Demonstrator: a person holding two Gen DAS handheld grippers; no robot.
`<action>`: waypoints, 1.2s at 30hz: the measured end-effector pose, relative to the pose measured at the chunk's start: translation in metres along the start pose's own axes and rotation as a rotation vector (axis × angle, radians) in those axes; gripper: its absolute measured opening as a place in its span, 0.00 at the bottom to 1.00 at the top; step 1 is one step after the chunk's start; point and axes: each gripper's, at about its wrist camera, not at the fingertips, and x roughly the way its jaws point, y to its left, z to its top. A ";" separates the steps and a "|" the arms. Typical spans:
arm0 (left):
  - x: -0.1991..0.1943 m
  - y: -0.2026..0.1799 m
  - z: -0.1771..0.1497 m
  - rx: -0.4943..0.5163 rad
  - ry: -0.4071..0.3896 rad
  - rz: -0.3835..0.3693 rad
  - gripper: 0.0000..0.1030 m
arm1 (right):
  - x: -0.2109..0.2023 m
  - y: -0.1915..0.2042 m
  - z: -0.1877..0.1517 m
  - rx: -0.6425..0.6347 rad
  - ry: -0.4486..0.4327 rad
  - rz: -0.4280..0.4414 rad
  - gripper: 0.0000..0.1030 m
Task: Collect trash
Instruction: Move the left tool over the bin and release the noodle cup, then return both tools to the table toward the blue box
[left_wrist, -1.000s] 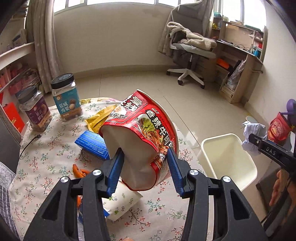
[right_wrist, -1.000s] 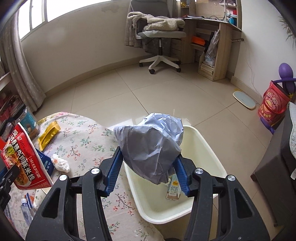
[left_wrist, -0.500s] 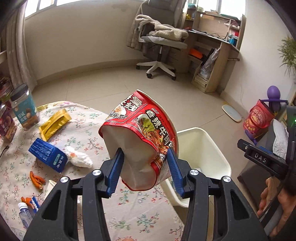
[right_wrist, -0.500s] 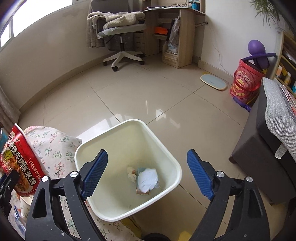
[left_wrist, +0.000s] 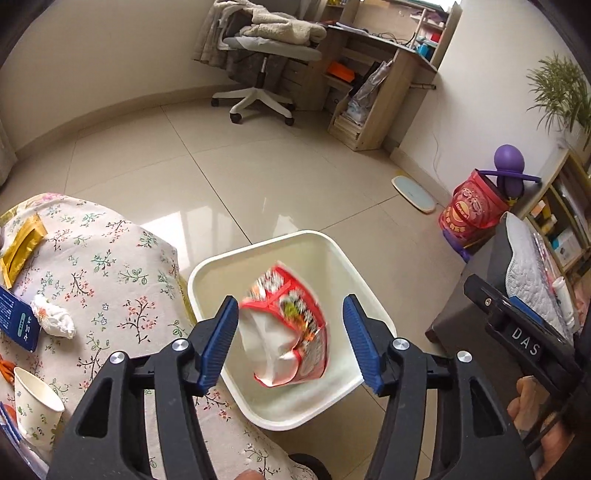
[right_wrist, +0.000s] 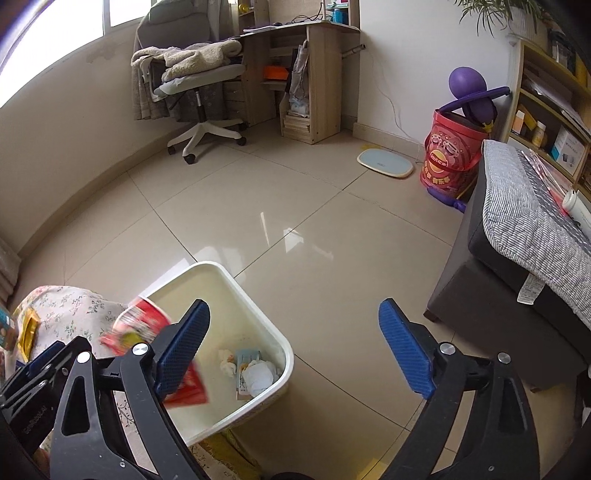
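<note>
With my left gripper (left_wrist: 291, 341) opening above the white bin (left_wrist: 258, 254) and the red noodle cup (left_wrist: 290, 330) dropping free between its jaws, I'd hold steady over the bin until it lands, my right gripper (right_wrist: 293, 349) widening, empty.

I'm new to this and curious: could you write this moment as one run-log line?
left gripper: opening, noodle cup dropping free | right gripper: open, empty | bin: beneath cup

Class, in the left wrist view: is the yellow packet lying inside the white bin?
No: the yellow packet lies on the floral tablecloth, outside the white bin.
</note>
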 end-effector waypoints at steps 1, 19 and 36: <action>-0.001 -0.001 -0.001 0.006 -0.005 0.009 0.59 | -0.001 0.001 0.000 -0.003 -0.005 0.000 0.87; -0.059 0.061 -0.022 -0.017 -0.151 0.317 0.83 | -0.035 0.081 -0.020 -0.163 -0.090 0.070 0.93; -0.108 0.151 -0.045 -0.160 -0.178 0.483 0.84 | -0.055 0.172 -0.048 -0.318 -0.099 0.175 0.93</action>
